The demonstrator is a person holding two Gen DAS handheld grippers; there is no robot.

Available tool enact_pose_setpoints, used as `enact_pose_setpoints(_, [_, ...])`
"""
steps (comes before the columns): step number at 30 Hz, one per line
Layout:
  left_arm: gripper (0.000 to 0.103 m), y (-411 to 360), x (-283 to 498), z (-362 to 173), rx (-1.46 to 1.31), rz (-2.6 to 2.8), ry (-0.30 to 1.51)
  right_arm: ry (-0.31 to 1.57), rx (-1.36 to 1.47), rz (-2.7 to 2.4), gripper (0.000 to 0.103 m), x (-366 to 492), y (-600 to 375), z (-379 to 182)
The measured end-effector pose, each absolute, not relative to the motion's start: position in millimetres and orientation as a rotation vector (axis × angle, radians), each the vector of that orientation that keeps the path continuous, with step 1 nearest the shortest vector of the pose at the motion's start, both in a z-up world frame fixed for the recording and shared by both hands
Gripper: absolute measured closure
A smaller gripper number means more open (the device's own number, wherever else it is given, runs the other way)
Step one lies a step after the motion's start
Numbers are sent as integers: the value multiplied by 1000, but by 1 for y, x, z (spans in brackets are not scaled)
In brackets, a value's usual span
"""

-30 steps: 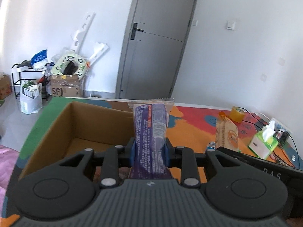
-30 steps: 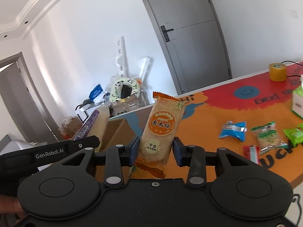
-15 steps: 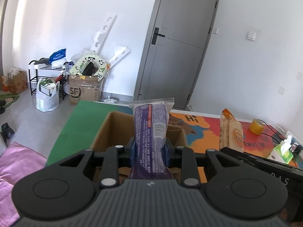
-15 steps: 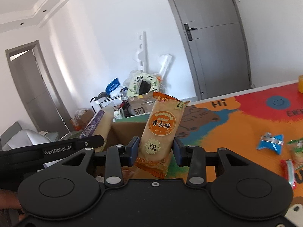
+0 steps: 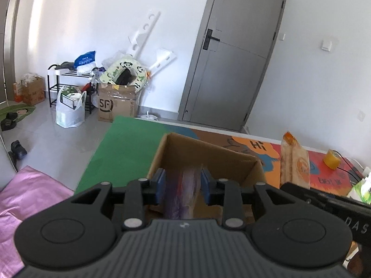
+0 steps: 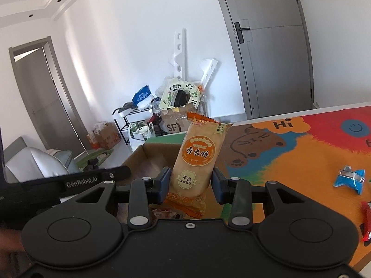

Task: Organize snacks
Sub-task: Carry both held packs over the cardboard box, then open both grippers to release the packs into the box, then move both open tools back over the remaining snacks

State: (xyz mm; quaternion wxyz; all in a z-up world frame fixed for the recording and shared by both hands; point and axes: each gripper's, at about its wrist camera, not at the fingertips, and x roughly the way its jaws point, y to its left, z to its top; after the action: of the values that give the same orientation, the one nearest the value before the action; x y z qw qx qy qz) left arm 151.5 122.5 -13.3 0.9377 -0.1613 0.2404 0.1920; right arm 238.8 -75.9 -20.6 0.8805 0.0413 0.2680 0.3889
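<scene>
the left gripper (image 5: 183, 186) jaws have just been opening — a blurred purple snack packet (image 5: 182, 192) is seen between them, over the open cardboard box (image 5: 208, 155). the right gripper (image 6: 189, 186) is clamped on an upright orange rice cracker packet (image 6: 197, 159) — held above the box's near edge, on the colourful table mat (image 6: 289, 162).

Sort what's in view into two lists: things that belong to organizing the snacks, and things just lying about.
Job:
- purple packet, blurred, between the left hand-held gripper's just-opened pads
- orange packet in the right hand-held gripper
- box
- blue snack and red snack on the mat

Lying about:
- tape roll
- tissues
- floor clutter
</scene>
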Motion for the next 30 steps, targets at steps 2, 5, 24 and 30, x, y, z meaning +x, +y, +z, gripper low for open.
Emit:
enact_pose_setpoints(2, [72, 126, 149, -12, -337, 396, 485, 566, 79, 810, 64, 239, -73, -22])
enact_pose_setpoints(5, [72, 130, 144, -12, -358, 406, 478, 578, 75, 812, 64, 241, -68, -24])
enact_pose_setpoints(24, [67, 142, 124, -5, -409, 412, 450, 607, 69, 826, 65, 240, -44, -19])
enact_pose_setpoints(30, [57, 134, 127, -5, -399, 396, 460, 614, 76, 791, 60, 234, -63, -18])
